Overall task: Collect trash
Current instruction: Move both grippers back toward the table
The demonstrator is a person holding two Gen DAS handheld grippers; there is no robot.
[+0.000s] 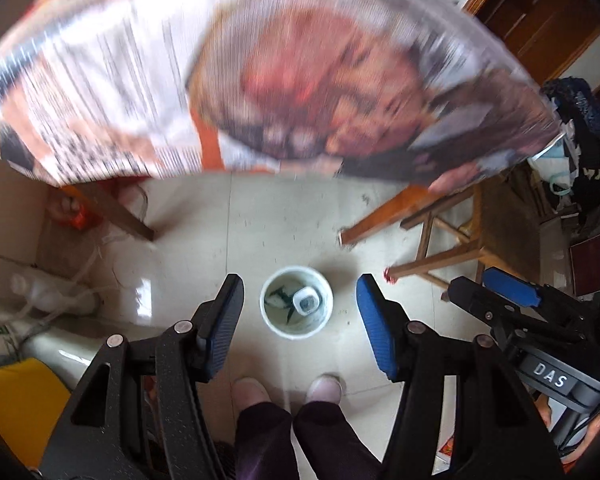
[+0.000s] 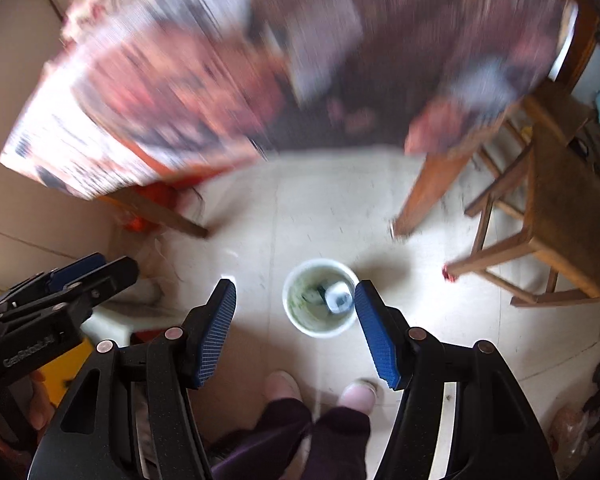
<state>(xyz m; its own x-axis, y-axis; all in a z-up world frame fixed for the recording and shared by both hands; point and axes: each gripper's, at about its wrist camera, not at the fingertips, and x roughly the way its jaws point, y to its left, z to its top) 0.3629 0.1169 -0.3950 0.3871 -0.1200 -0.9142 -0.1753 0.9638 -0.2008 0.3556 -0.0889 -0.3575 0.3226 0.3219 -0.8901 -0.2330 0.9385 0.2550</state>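
A white round bin (image 1: 296, 333) (image 2: 320, 334) stands on the pale tiled floor, far below both grippers. Inside it lie a small white container with a dark top (image 1: 306, 301) (image 2: 338, 299) and dark green scraps (image 1: 280, 297). My left gripper (image 1: 300, 282) points down over the bin, open, with nothing between its blue pads. My right gripper (image 2: 296, 285) hangs beside it, also open and empty. Each wrist view shows the other gripper's fingers at its edge (image 1: 508, 290) (image 2: 80, 268).
A table under a printed cloth (image 1: 260, 80) (image 2: 220, 100) fills the blurred upper view, on wooden legs (image 1: 380, 216). A wooden stool (image 1: 452, 248) (image 2: 560, 208) stands to the right. The person's slippered feet (image 1: 252, 388) are near the bin. Cables and a power strip (image 1: 52, 296) lie left.
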